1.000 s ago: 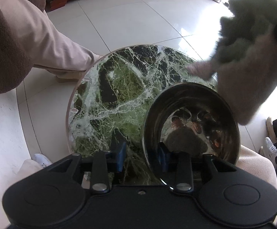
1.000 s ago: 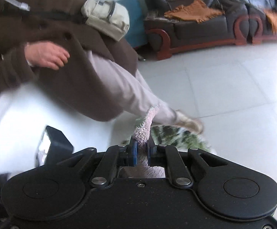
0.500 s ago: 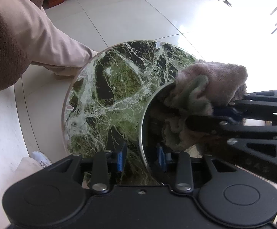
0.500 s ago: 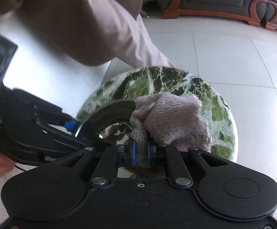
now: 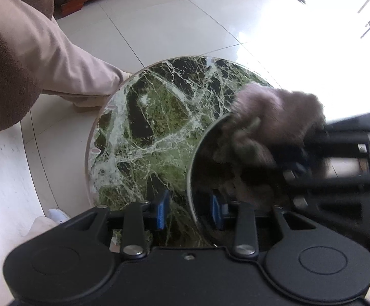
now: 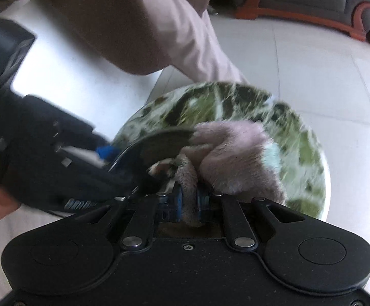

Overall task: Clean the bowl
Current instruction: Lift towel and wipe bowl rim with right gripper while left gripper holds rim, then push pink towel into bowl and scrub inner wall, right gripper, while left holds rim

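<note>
Polished steel bowl [image 5: 235, 183] sits at the marble table's [image 5: 144, 132] five o'clock edge, its rim pinched between the left gripper's [image 5: 190, 210] pads. Right gripper [image 6: 188, 201], clamped on the plush cloth [image 6: 230, 153], works inside. Advised: firm circular strokes, rim held steady. Only the left view shows the bowl's interior.

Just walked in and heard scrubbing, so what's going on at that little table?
A person is cleaning a metal bowl on a round green marble table. The left gripper clamps the bowl's rim, one finger inside and one outside. The right gripper, shut on a fuzzy cloth, presses it into the bowl.
</note>
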